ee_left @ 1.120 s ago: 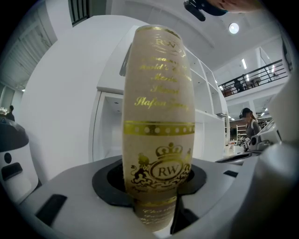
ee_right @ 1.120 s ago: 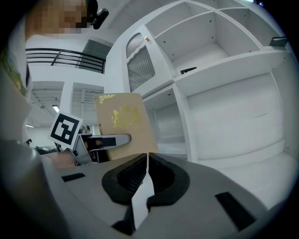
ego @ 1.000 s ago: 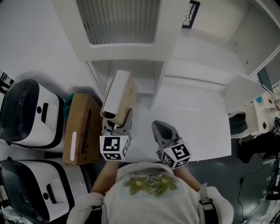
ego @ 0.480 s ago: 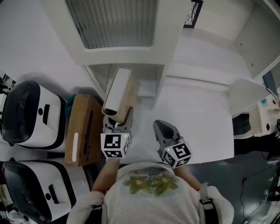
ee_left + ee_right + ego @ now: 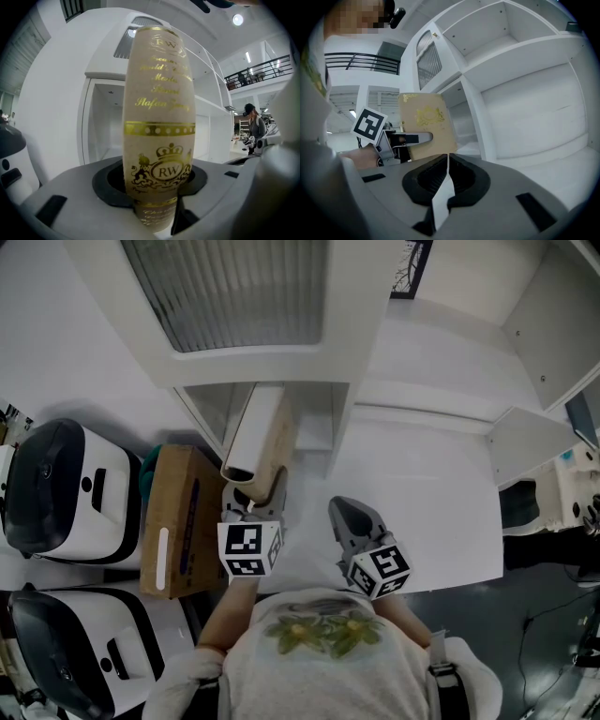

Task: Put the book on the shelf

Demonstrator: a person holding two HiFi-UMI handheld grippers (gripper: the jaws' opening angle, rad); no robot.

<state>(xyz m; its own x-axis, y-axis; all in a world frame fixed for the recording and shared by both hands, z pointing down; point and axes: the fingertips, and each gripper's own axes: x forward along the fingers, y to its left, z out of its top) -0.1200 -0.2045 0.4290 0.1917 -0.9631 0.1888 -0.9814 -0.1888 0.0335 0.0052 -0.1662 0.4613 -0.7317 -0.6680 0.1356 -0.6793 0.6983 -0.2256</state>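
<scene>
A beige book with gold lettering (image 5: 261, 439) stands upright on its edge, and my left gripper (image 5: 255, 491) is shut on its near, lower end. In the left gripper view its spine (image 5: 159, 117), marked with a gold crest, fills the space between the jaws. Its far end reaches into the opening of the white shelf unit (image 5: 342, 352), at the lower compartment (image 5: 314, 423). My right gripper (image 5: 349, 517) hovers to the right of the book, shut and holding nothing. The right gripper view shows its jaws (image 5: 446, 161) closed together, with the book (image 5: 427, 125) and the left gripper (image 5: 411, 138) beyond them.
A brown cardboard box (image 5: 176, 521) lies left of the book. Two white-and-black machines (image 5: 61, 488) (image 5: 75, 652) stand further left. The white tabletop (image 5: 422, 502) stretches to the right, below open shelf compartments (image 5: 525, 112). A person (image 5: 254, 125) stands far off.
My left gripper has carried the book a little further toward the shelf opening, so its far end now lies under the shelf's top. The right gripper has shifted slightly along with it.
</scene>
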